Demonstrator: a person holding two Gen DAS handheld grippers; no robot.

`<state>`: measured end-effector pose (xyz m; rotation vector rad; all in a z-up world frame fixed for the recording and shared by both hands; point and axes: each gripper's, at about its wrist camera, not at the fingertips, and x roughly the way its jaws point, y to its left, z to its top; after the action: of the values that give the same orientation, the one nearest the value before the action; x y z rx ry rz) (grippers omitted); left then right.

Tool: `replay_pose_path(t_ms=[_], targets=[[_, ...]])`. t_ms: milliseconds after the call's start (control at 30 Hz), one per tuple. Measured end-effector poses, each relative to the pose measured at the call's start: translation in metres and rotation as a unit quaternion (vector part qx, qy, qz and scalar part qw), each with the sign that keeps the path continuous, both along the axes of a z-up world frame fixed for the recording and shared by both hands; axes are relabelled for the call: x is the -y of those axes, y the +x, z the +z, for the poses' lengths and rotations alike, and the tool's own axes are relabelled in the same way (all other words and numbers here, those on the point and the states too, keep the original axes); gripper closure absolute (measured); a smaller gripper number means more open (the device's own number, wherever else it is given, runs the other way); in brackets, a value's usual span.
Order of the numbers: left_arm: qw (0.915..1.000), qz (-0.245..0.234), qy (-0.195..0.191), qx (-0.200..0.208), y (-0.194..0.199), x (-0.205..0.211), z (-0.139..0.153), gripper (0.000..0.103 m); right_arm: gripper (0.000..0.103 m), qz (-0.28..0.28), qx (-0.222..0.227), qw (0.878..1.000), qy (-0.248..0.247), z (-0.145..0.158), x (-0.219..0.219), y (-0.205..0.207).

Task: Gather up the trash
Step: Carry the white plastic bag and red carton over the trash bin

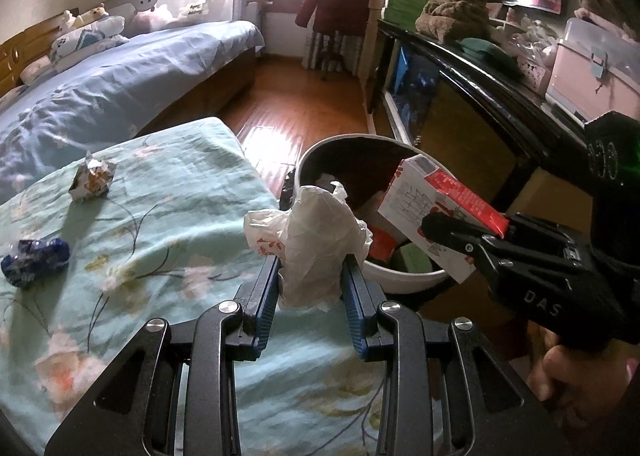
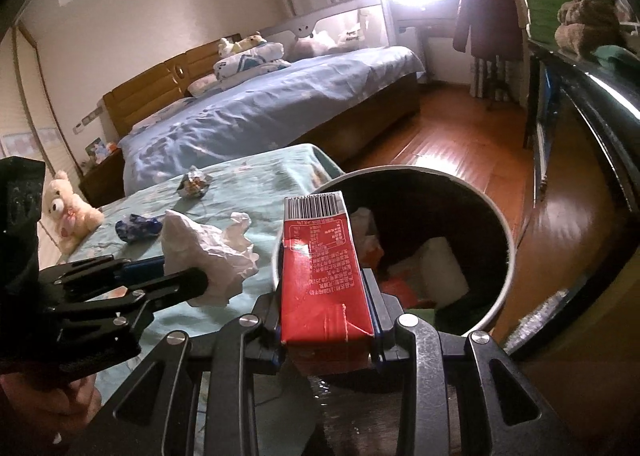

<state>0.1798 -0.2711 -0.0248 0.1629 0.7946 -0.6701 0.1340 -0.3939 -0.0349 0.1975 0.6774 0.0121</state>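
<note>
My left gripper is shut on a crumpled white plastic bag, held over the edge of the green floral bed cover beside the bin; the bag also shows in the right wrist view. My right gripper is shut on a red and white carton and holds it over the near rim of the round white trash bin. The carton and bin also show in the left wrist view. The bin holds several pieces of trash. A crumpled foil wrapper and a blue wrapper lie on the cover.
A blue-covered bed stands beyond. A dark cabinet with clutter on top runs along the right. Wood floor lies between them. A plush toy sits at the cover's far left edge.
</note>
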Motion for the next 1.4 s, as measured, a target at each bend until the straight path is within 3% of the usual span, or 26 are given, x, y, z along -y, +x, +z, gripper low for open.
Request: replay_pose_path(t_ms=[1400], targets=[[0.9993, -0.029, 0.025, -0.004, 0.029, 0.069, -0.006, 0.073, 0.072, -0.052, -0.037, 0.998, -0.029, -0.012, 0.051, 0.035]])
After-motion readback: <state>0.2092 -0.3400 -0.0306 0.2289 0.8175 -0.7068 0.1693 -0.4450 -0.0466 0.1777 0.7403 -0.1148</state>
